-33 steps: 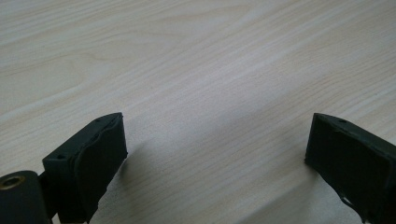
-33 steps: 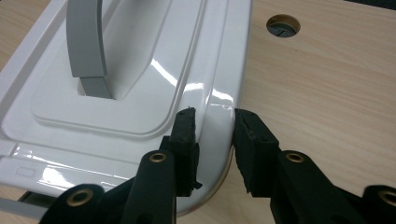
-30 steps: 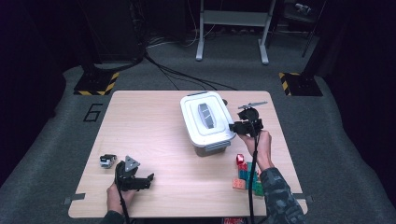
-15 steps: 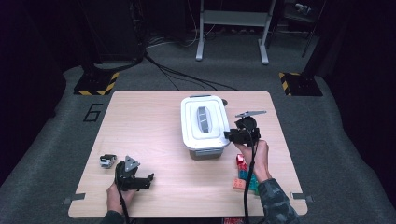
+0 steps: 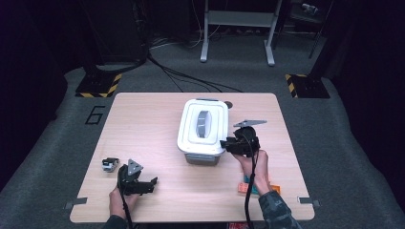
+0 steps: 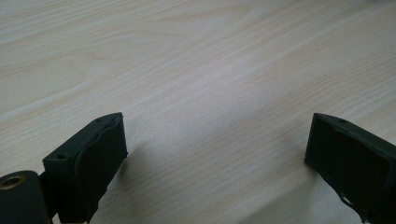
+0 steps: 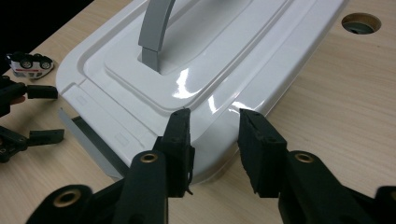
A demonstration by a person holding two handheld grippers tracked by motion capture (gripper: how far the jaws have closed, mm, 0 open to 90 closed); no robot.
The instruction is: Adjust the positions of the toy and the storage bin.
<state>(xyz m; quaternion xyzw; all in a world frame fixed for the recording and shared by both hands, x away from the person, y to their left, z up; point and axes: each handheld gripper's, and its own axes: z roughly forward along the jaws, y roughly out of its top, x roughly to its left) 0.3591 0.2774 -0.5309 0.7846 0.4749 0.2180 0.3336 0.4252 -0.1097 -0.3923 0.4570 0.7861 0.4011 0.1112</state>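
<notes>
Right gripper view: our right tool (image 7: 212, 140) straddles the near corner of the white lid (image 7: 205, 60), jaws part-open, not clamped. Left tool (image 6: 215, 163) rests wide open over bare bench (image 6: 196, 56).

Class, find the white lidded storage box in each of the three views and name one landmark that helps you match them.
High view: the white lidded box sits at table centre, the right gripper at its near right corner.
Left gripper view: bare tabletop between the open jaws; no box here.
Right gripper view: the box spans the upper middle, its corner between the jaws.
Shared landmark: the grey lid handle.
</notes>
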